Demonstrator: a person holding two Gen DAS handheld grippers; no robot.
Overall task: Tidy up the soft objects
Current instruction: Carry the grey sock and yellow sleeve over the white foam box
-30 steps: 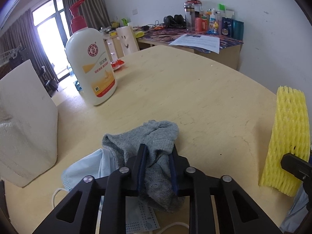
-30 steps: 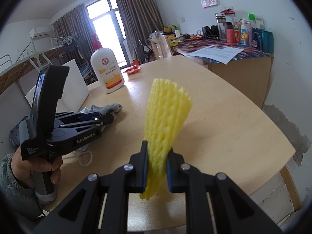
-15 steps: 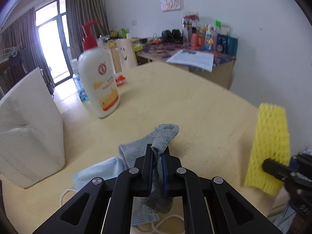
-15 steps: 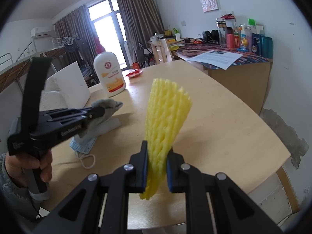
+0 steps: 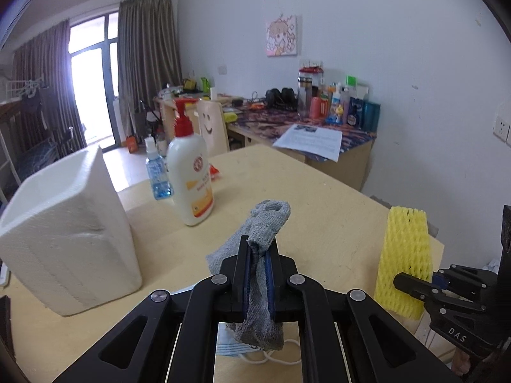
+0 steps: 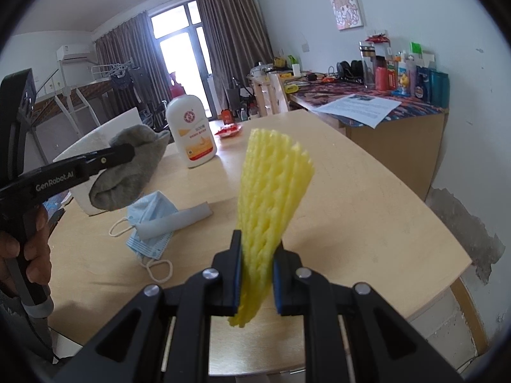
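At lower centre of the left view, your left tongs (image 5: 257,266) pinch the limp grey sock (image 5: 266,223) mid-length; your right tongs (image 6: 257,274) clamp the light, springy yellow foam net (image 6: 271,198) low down.

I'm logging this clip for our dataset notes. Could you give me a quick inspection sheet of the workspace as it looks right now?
Surface: pale wooden table, bare toward the right edge.
Job's things: grey sock lifted off the table; yellow foam net held upright; blue face mask lying flat with a white foam sheet across it.
Clutter: lotion pump bottle, small blue bottle, white foam block, red wrapper.
Grippers: left gripper shut on the sock; right gripper shut on the net.
Cables: none on the table; only the mask's ear loops.
Surroundings: side desk crowded with bottles and a paper sheet; curtained balcony door.
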